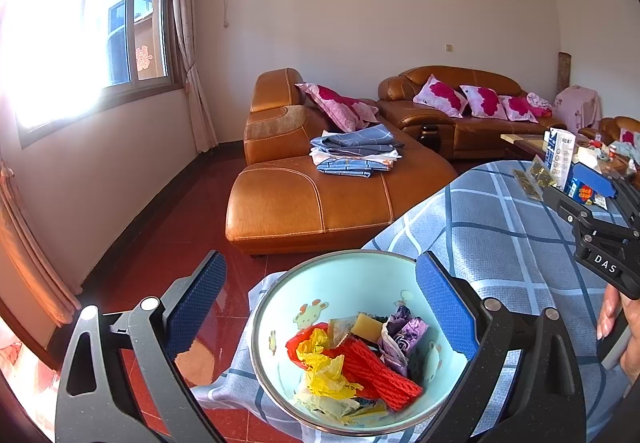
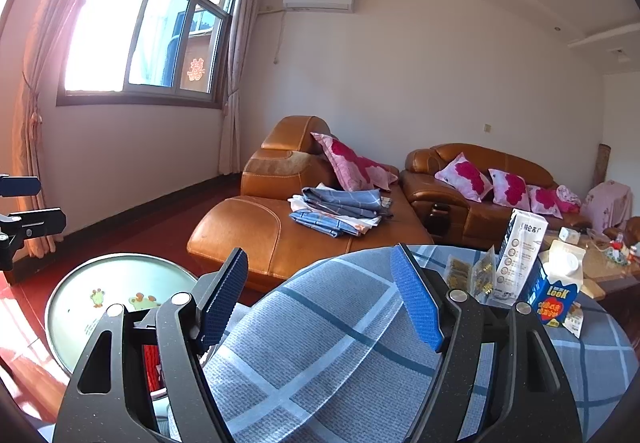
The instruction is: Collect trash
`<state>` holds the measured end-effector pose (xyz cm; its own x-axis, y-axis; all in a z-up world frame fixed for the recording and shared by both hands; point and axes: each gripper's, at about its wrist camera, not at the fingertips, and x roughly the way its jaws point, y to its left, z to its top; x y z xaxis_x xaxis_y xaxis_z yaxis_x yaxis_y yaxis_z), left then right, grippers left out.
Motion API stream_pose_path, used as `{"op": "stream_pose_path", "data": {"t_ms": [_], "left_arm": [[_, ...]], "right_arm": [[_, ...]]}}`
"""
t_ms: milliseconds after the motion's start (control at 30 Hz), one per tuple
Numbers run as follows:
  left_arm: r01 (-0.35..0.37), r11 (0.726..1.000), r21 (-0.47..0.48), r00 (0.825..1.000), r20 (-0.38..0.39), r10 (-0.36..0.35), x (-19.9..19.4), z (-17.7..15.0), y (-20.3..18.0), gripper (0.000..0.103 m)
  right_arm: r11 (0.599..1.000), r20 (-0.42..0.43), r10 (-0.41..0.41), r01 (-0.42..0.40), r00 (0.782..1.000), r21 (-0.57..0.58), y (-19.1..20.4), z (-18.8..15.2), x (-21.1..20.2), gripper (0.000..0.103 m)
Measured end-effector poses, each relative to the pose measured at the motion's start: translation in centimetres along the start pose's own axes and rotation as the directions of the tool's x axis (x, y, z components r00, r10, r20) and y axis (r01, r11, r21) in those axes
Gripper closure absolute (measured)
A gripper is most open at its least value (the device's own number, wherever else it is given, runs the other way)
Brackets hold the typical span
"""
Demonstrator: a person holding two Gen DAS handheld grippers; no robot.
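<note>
- Left gripper (image 1: 320, 307): jaws spread wide, empty, hovering over the pale-green bowl (image 1: 360, 275); one blue pad outside the bowl's left rim, the other above its right rim.
- Bowl sits at the edge of the blue plaid tablecloth (image 1: 500, 243); trash inside — red foam netting (image 1: 376, 371), yellow plastic wrap (image 1: 324, 367), purple wrapper (image 1: 404, 331), tan piece (image 1: 367, 326).
- Right gripper (image 2: 320, 299): jaws spread, empty, held low over the tablecloth (image 2: 312, 343); bowl (image 2: 80, 283) at its left.
- Ahead-right of the right gripper, near but not touching: small clear packets (image 2: 472, 275), a tall white carton (image 2: 520, 255), a blue carton (image 2: 554, 295) — "LOOK" legible.
- "DAS" printed on the right gripper's body (image 1: 604, 263) in the left wrist view.
</note>
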<state>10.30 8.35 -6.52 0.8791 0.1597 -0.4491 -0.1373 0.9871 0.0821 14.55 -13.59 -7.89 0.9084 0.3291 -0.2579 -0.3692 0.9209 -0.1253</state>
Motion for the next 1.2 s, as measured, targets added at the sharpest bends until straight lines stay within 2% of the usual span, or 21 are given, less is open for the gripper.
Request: {"op": "stream_pose_path", "data": {"t_ms": [500,800,1100,1200], "left_arm": [[-0.027,1.0,-0.001,1.0,-0.009,0.027,0.4,-0.2,0.2,0.006],[-0.011,1.0,0.023,1.0,0.001,0.011,0.1,-0.4,-0.5,0.006],[0.008,1.0,0.005,0.999,-0.033,-0.008,0.7,-0.7,-0.6,0.006],[-0.009,0.999,0.033,1.0,-0.017,0.009,0.6,-0.8,-0.9,0.006]], "right_arm": [[1.0,-0.01,-0.012,0.012,1.0,0.004,0.0,-0.1,0.1,0.027],[1.0,-0.011,-0.016,0.016,1.0,-0.002,0.0,-0.1,0.2,0.025],[1.0,-0.017,-0.022,0.022,1.0,0.002,-0.2,-0.2,0.2,0.022],[1.0,-0.017,-0.024,0.024,1.0,-0.001,-0.2,-0.2,0.3,0.022]]}}
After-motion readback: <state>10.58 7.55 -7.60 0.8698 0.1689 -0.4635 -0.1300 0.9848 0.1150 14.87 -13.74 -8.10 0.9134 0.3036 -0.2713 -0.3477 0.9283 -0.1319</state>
